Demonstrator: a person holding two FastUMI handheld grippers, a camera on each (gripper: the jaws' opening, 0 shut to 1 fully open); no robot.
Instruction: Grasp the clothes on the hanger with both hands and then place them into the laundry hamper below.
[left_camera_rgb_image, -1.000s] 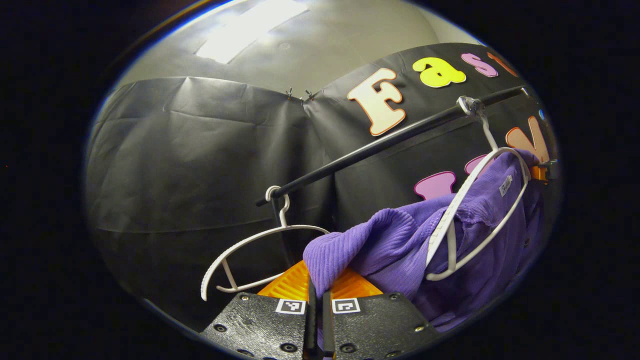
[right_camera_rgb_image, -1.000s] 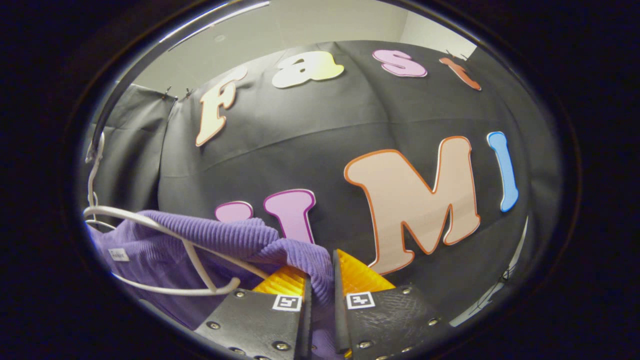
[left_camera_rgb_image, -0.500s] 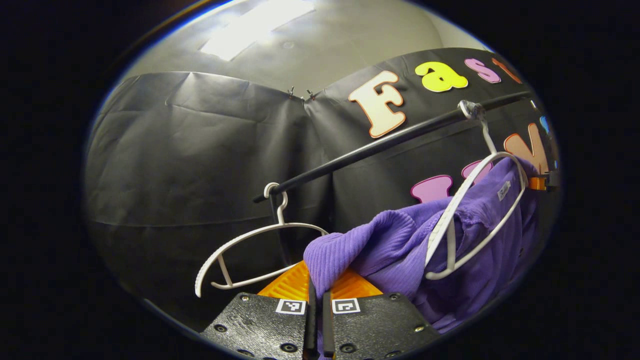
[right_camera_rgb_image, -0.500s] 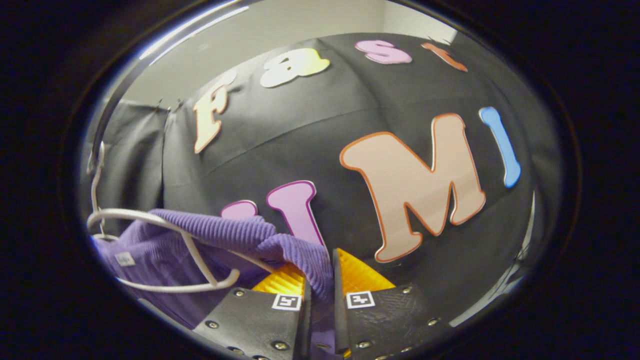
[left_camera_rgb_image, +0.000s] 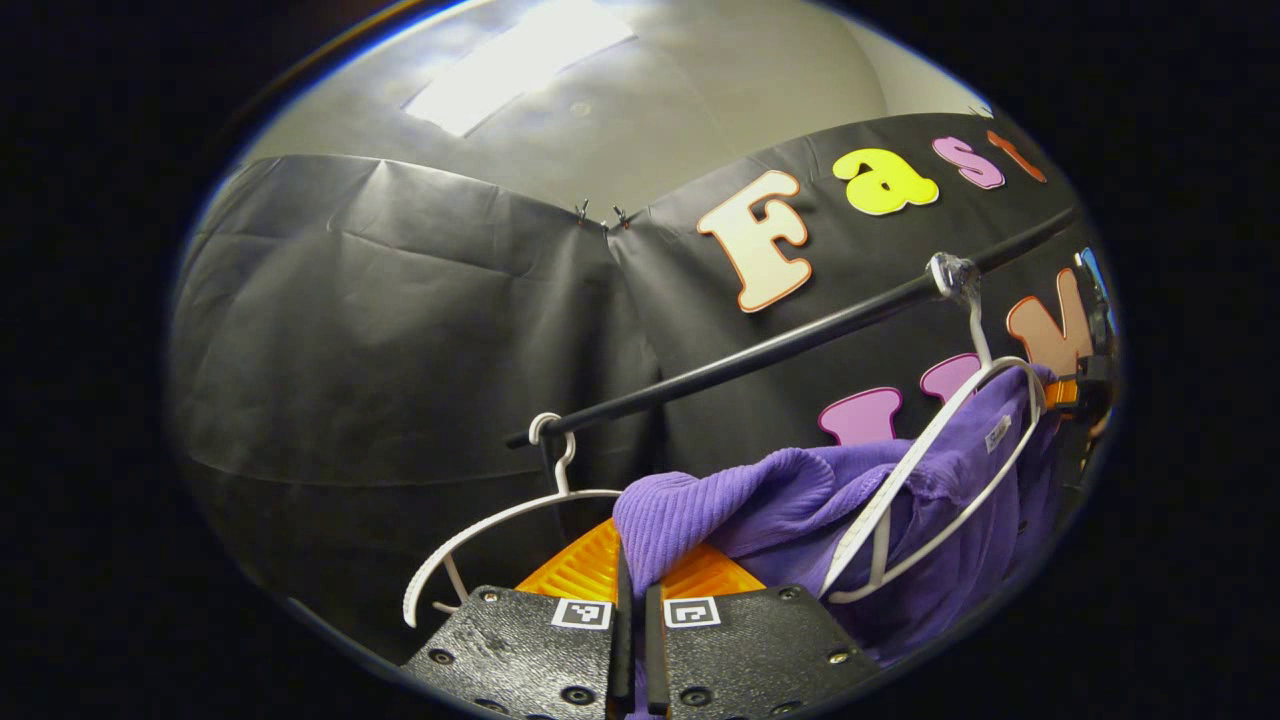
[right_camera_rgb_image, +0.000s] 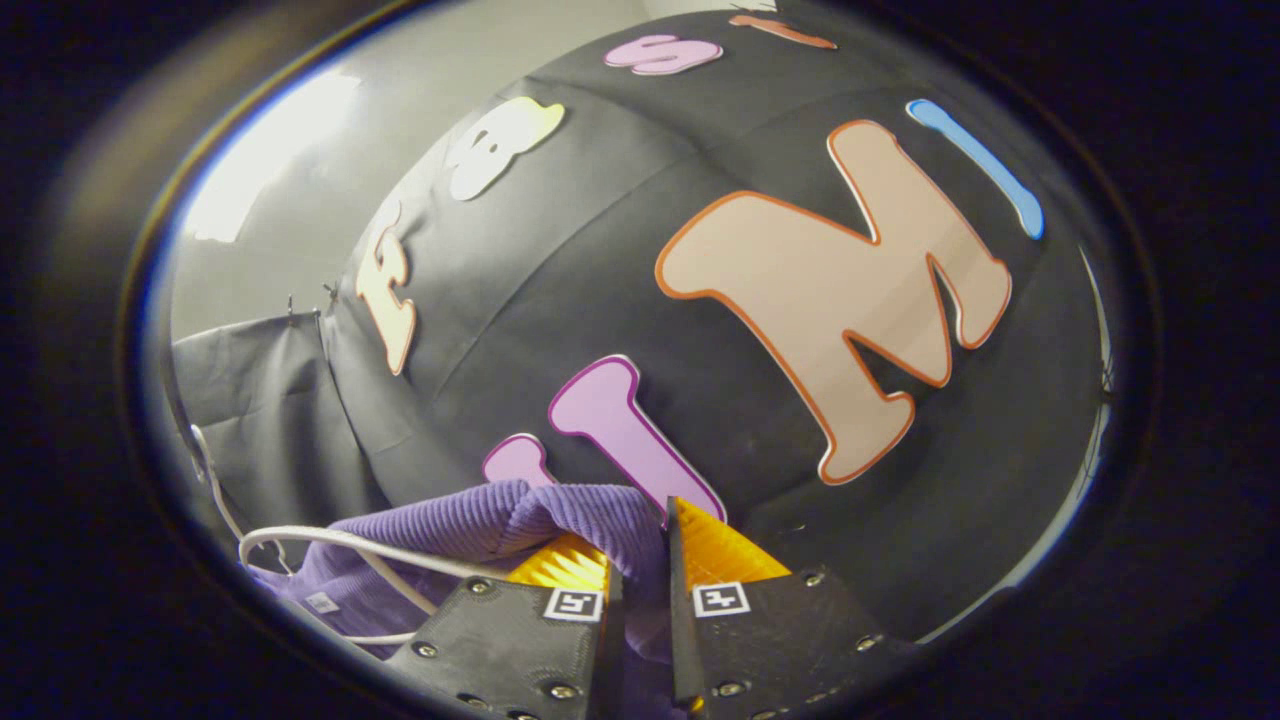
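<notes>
A purple ribbed sweater hangs on a white hanger from the black rail. My left gripper is shut on one shoulder of the sweater, with the fabric bunched between its fingers. In the right gripper view the same sweater drapes over the white hanger, and my right gripper is shut on its other shoulder. The other gripper peeks from behind the sweater at the far right of the left gripper view. The hamper is out of view.
An empty white hanger hangs on the rail to the left of the sweater, close to my left gripper. The black cloth wall stands close behind the rail.
The right gripper view has tilted strongly and the hanger has sunk toward its lower left. In the left gripper view the rail and hangers sit lower. Both grips hold.
</notes>
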